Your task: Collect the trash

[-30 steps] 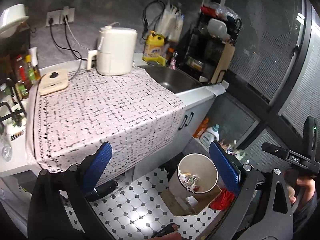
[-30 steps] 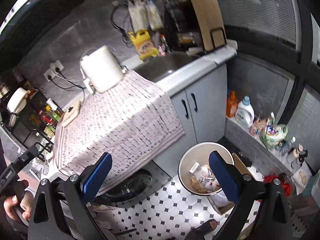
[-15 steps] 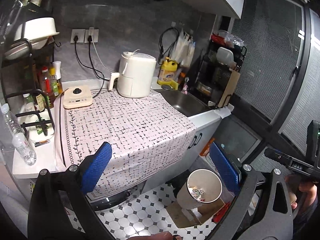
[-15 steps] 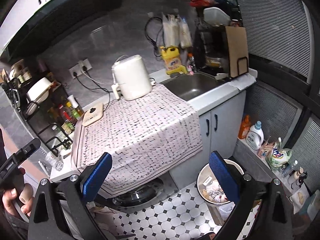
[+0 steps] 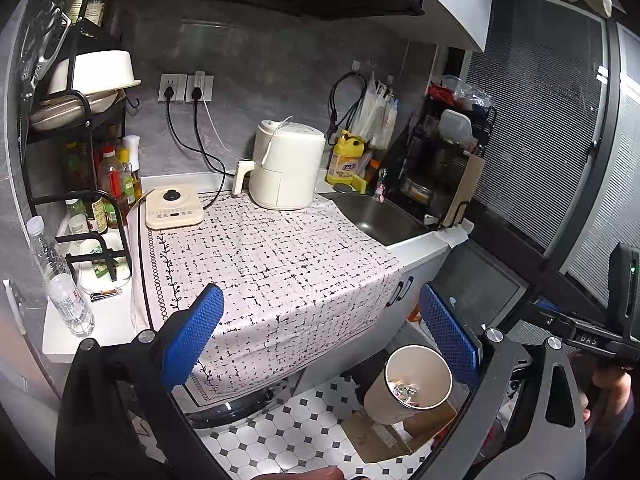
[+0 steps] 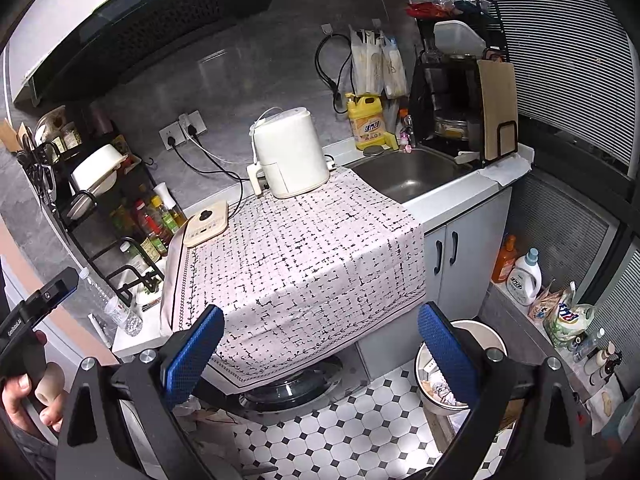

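A round beige trash bin [image 5: 404,390] holding crumpled wrappers stands on the tiled floor beside the counter; it also shows in the right wrist view [image 6: 432,376], partly behind a blue pad. My left gripper [image 5: 320,336] is open and empty, held high in front of the cloth-covered counter [image 5: 280,264]. My right gripper [image 6: 320,344] is open and empty, also raised before the counter [image 6: 304,256]. No loose trash shows on the cloth.
A white air fryer [image 5: 286,164], a small cream appliance [image 5: 173,208], a sink [image 5: 380,220], a spice rack [image 5: 92,184] and a water bottle [image 5: 60,284] line the counter. Cardboard [image 5: 396,432] lies under the bin. Detergent bottles [image 6: 520,276] stand by the wall.
Both grippers have risen and pulled back from the bin, so the view now takes in the whole counter and wall. Both stay open and empty.
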